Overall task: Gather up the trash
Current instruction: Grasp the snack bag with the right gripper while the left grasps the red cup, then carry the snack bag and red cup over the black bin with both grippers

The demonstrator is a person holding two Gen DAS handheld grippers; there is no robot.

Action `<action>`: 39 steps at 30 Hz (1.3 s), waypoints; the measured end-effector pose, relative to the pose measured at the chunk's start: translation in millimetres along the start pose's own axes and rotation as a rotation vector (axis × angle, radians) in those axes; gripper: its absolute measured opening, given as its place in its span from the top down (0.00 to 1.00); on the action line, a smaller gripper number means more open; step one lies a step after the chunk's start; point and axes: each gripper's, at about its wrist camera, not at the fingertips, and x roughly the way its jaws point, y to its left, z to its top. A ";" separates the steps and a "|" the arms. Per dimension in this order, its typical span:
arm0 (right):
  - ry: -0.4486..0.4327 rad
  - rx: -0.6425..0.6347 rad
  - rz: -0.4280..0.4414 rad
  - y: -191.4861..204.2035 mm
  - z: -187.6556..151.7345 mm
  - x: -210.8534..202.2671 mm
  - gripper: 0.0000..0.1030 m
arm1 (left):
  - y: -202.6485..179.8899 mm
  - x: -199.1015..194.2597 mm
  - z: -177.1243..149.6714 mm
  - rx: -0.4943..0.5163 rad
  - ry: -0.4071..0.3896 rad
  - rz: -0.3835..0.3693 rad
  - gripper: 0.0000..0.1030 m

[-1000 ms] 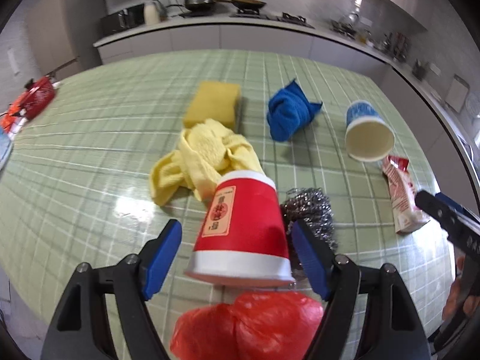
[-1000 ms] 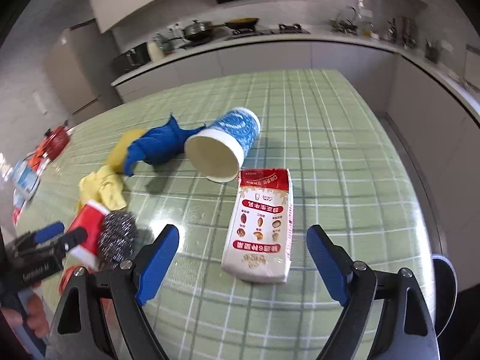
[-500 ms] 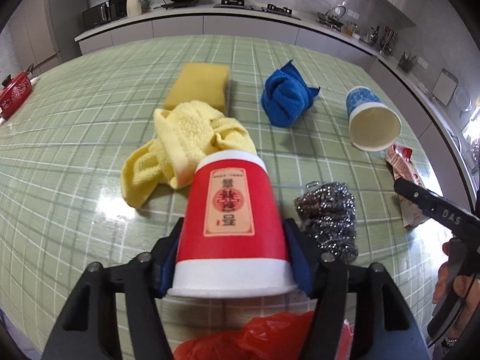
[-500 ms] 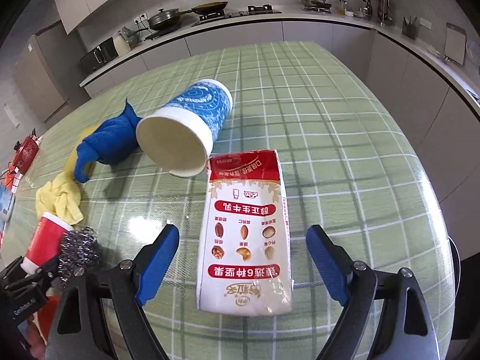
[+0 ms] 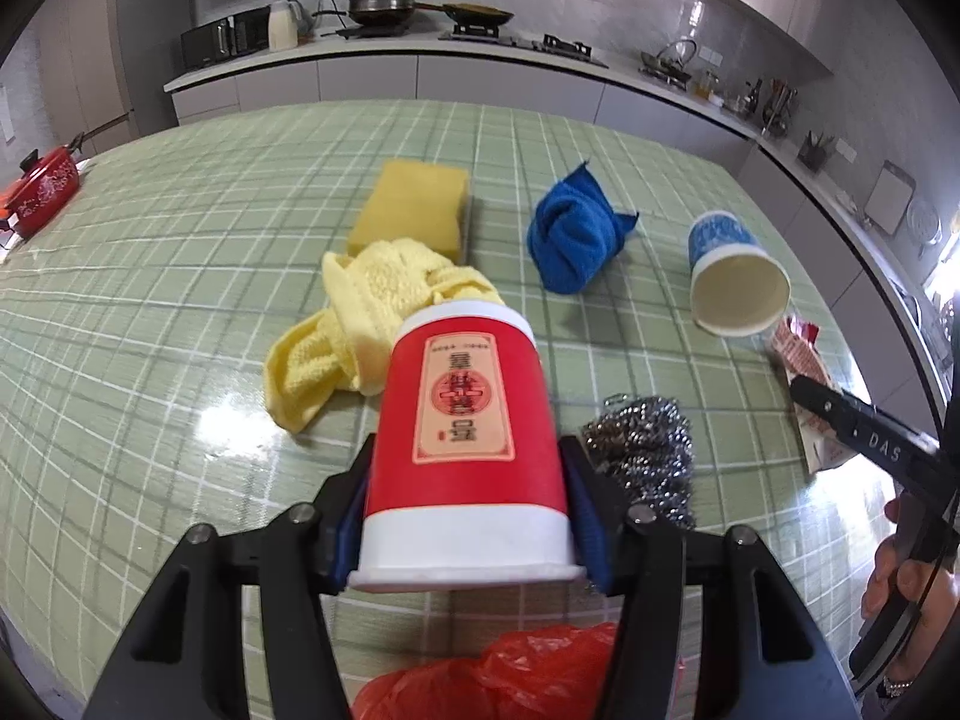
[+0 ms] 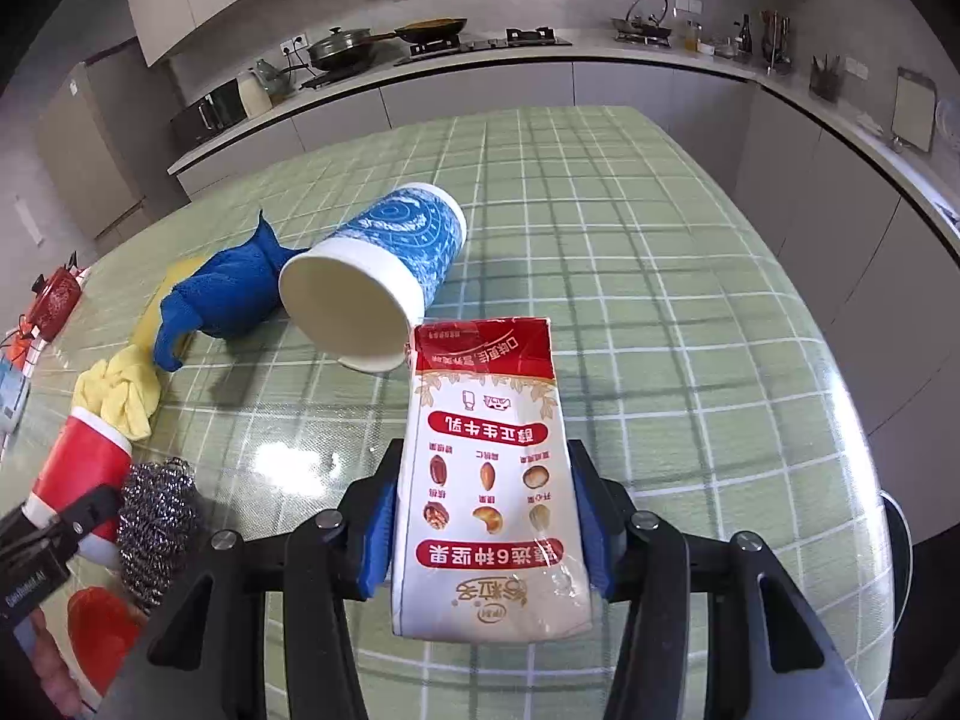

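A red paper cup stands upside down on the green checked table. My left gripper has its blue pads against both sides of the cup, near the rim, and its jaws are closing on it. My right gripper is closing on a red and white milk carton that lies flat, and both pads touch its long sides. A blue paper cup lies on its side just beyond the carton, mouth towards me. A red plastic bag sits below the left gripper.
A steel scourer lies right beside the red cup. Behind it are a yellow cloth, a yellow sponge and a blue cloth. The table's right edge curves close to the carton. Kitchen counters run along the back.
Both grippers went from wide open to closed in on their objects: the left around the red cup, the right, after moving forward, around the milk carton.
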 end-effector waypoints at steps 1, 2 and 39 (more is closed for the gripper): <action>0.002 0.005 0.009 -1.9 -0.9 -1.7 0.49 | -0.4 -2.9 0.1 -0.004 -0.006 0.003 0.44; 0.001 0.010 0.019 -3.7 -2.0 -4.1 0.49 | -0.2 -6.3 0.5 -0.009 -0.013 0.006 0.44; -0.084 0.000 0.121 -117.0 -43.3 -112.2 0.49 | -166.5 -65.2 -38.5 0.049 -0.114 -0.081 0.44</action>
